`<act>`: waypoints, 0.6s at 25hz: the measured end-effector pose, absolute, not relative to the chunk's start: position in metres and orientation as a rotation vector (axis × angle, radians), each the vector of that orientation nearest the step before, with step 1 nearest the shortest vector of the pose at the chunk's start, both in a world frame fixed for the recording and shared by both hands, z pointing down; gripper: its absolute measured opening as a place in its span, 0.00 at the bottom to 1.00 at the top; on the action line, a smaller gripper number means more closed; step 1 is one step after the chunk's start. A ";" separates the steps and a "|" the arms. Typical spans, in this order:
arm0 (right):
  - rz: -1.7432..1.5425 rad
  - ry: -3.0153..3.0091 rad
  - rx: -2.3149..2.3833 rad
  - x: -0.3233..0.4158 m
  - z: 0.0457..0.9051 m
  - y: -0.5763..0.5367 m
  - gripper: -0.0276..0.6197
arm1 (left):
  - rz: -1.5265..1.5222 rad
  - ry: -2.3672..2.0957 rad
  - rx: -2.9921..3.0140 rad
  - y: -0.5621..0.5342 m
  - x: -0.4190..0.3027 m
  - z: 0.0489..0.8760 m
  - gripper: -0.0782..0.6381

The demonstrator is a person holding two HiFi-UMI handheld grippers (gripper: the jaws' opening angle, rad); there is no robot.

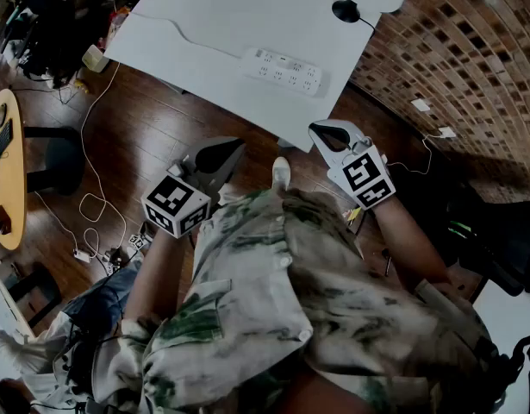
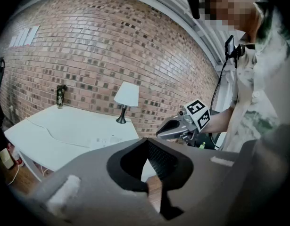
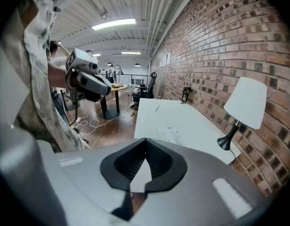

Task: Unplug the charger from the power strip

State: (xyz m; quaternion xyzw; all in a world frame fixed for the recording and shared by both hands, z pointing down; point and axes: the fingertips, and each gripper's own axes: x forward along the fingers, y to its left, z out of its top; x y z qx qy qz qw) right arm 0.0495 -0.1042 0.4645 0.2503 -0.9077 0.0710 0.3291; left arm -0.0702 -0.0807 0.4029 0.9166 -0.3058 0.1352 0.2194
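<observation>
Left tool [image 1: 237, 146] and right tool [image 1: 315, 130] are clenched empty, held back by the body, probably awaiting the reach. The power strip [image 1: 286, 72] lies on the counter [image 1: 204, 15] well ahead of them; its charger is indiscernible

Lamp [image 1: 345, 10] on white table [image 1: 213, 7]; brick wall [image 1: 471, 59]
</observation>
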 end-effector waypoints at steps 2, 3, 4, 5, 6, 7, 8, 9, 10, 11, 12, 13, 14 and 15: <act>0.187 -2.315 0.653 0.057 0.486 -0.139 0.05 | 0.371 -0.855 2.536 -0.111 -0.062 0.407 0.11; 0.191 -2.290 0.651 0.059 0.496 -0.155 0.05 | 0.376 -0.852 2.537 -0.124 -0.058 0.410 0.11; 0.195 -2.270 0.647 0.060 0.506 -0.169 0.05 | 0.390 -0.843 2.540 -0.136 -0.055 0.413 0.11; 0.200 -2.254 0.641 0.059 0.516 -0.181 0.05 | 0.413 -0.831 2.544 -0.146 -0.054 0.417 0.11; 0.206 -2.239 0.634 0.057 0.525 -0.193 0.05 | 0.442 -0.818 2.550 -0.157 -0.054 0.421 0.11; 0.213 -2.223 0.626 0.055 0.535 -0.203 0.05 | 0.470 -0.803 2.559 -0.167 -0.055 0.426 0.11; 0.220 -2.207 0.622 0.052 0.543 -0.214 0.05 | 0.493 -0.783 2.571 -0.177 -0.055 0.431 0.11; 0.225 -2.191 0.622 0.050 0.552 -0.224 0.05 | 0.511 -0.757 2.585 -0.188 -0.055 0.435 0.11; 0.229 -2.173 0.626 0.048 0.560 -0.235 0.05 | 0.525 -0.726 2.601 -0.199 -0.053 0.440 0.11; 0.236 -2.151 0.631 0.048 0.569 -0.245 0.05 | 0.540 -0.692 2.615 -0.209 -0.051 0.444 0.11; 0.252 -2.128 0.637 0.048 0.579 -0.253 0.05 | 0.562 -0.655 2.626 -0.218 -0.049 0.448 0.11; 0.276 -2.106 0.641 0.048 0.588 -0.258 0.05 | 0.590 -0.619 2.636 -0.228 -0.047 0.453 0.11; 0.301 -2.087 0.643 0.047 0.595 -0.263 0.05 | 0.617 -0.583 2.648 -0.238 -0.044 0.458 0.11; 0.321 -2.071 0.642 0.045 0.601 -0.267 0.05 | 0.639 -0.551 2.662 -0.249 -0.041 0.463 0.11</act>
